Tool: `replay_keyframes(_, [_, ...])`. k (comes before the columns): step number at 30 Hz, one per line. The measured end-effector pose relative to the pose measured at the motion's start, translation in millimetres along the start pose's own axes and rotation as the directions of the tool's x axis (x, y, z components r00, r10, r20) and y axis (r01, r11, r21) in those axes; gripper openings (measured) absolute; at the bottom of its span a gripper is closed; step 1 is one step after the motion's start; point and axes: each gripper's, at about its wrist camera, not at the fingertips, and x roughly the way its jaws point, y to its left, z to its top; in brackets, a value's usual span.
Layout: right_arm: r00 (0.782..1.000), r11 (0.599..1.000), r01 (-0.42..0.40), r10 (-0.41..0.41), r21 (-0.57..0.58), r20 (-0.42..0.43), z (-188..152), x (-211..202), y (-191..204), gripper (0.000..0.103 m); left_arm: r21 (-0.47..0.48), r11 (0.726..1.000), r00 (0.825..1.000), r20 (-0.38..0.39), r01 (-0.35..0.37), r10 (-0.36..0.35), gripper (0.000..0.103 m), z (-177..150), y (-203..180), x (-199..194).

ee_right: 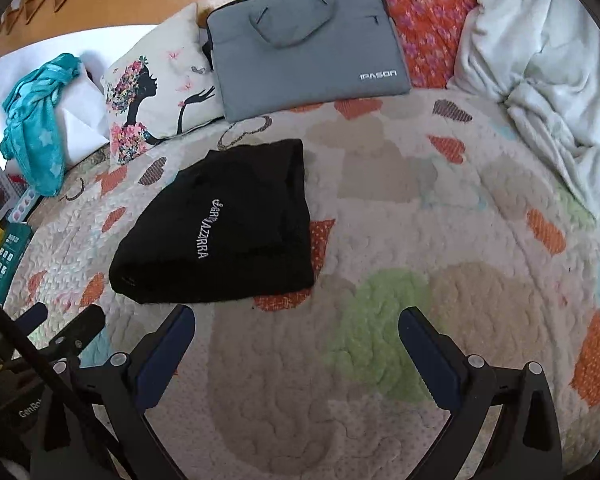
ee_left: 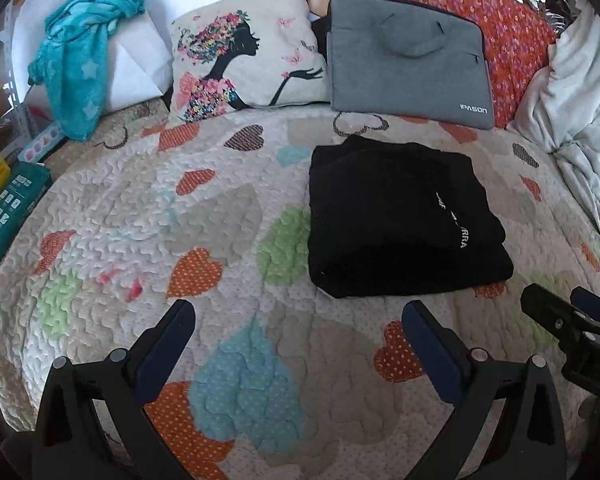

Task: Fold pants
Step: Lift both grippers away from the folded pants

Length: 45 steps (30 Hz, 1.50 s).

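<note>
A: Logging largest item first: one bed [ee_left: 112, 216], covered by one heart-print quilt, fills both views. It serves as the flat work surface, which is likely why the garment sits mid-quilt and not on the clutter at the head.

B: Clutter count, top of frame?

A: One white duvet [ee_left: 580, 92] bunched at the upper right, probably pushed aside for room. One grey laptop bag [ee_left: 408, 60] propped at upper centre. One printed cushion [ee_left: 244, 48] just left of it. One teal towel [ee_left: 84, 56] draped over a white pillow, upper left.

B: Task item?

A: One pair of black pants [ee_left: 400, 216], right of centre in the left wrist view, left of centre in the right wrist view. Lies as a compact layered rectangle, white lettering up, apart from the bag. Judgement: folding looks essentially complete.

B: Tools?

A: Two. Left gripper [ee_left: 300, 328], jaws spread wide, nothing between them, over bare quilt at lower frame. Right gripper [ee_right: 296, 332], likewise spread and empty. Both are short of the pants, touching nothing, consistent with a finished fold.
</note>
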Motion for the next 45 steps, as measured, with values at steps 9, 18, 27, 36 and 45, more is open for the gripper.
replay_keyframes(9, [1.000, 1.000, 0.000, 0.000, -0.011, -0.023, -2.9, 5.6, 3.6, 0.103, -0.004, 1.000, 0.999, -0.037, 0.031, -0.031, 0.103, -0.7, 0.7, 7.7])
replay_keyframes(18, [0.999, 1.000, 0.012, -0.012, -0.006, -0.034, -4.3, 9.2, 2.4, 0.103, -0.058, 0.997, 0.995, -0.082, 0.055, -0.060, 0.103, -0.8, 10.0, 14.5])
replay_keyframes(27, [0.999, 1.000, 0.020, -0.021, -0.020, -0.039, -5.6, 10.4, 3.7, 0.103, -0.049, 0.997, 0.994, -0.083, 0.063, -0.067, 0.103, -1.5, 8.8, 15.4])
replay_keyframes(36, [0.999, 1.000, 0.021, -0.021, -0.014, -0.048, -5.2, 14.1, 1.3, 0.103, -0.051, 0.996, 0.994, -0.084, 0.070, -0.074, 0.103, -1.1, 9.0, 15.9])
replay_keyframes(45, [0.999, 1.000, 0.023, -0.023, -0.008, -0.038, -3.3, 10.8, -0.1, 0.103, -0.132, 0.981, 0.980, -0.118, 0.145, -0.161, 0.103, -0.2, 17.1, 20.8])
